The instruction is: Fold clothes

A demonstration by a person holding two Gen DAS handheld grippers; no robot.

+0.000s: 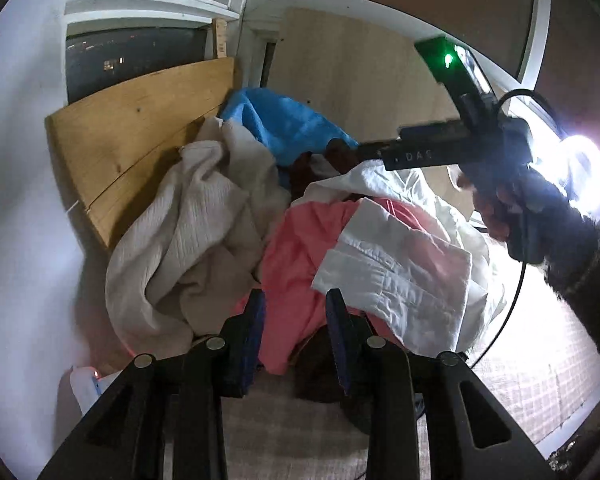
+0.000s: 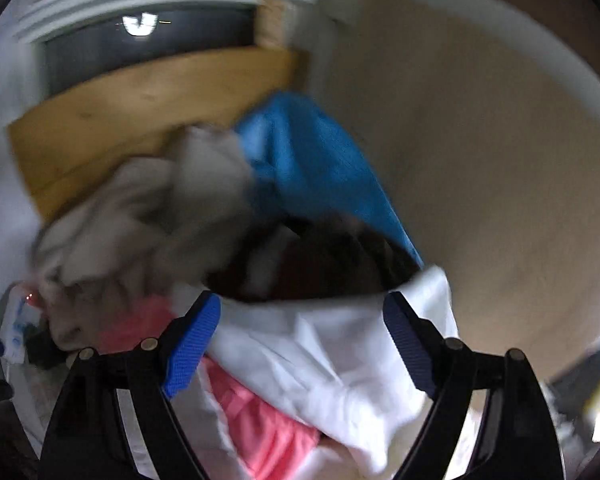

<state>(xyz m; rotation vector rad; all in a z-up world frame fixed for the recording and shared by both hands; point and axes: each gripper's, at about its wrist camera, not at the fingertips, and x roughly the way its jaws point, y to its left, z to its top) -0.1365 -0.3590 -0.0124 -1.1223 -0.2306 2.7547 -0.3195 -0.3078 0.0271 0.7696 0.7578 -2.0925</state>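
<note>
A heap of clothes lies ahead: a beige knit garment [image 1: 188,232], a blue one [image 1: 284,120], a pink one [image 1: 300,248], a creased white shirt [image 1: 400,264] and a dark maroon piece [image 1: 320,372]. My left gripper [image 1: 296,320] hovers over the pink garment, its blue pads apart with nothing pinched. A hand [image 1: 492,204] carries my right gripper [image 1: 374,150] over the far side of the heap. The right wrist view is blurred. It shows the right gripper [image 2: 300,340] spread wide above the white shirt [image 2: 320,360], pads clear of it, with the pink garment [image 2: 260,412] underneath.
A wooden board [image 1: 140,128] leans against the wall left of the heap, under a dark window [image 1: 132,60]. A beige panel [image 1: 360,72] stands behind. A bright lamp [image 1: 584,172] glares at the right, and a black cable [image 1: 512,300] hangs from the right gripper.
</note>
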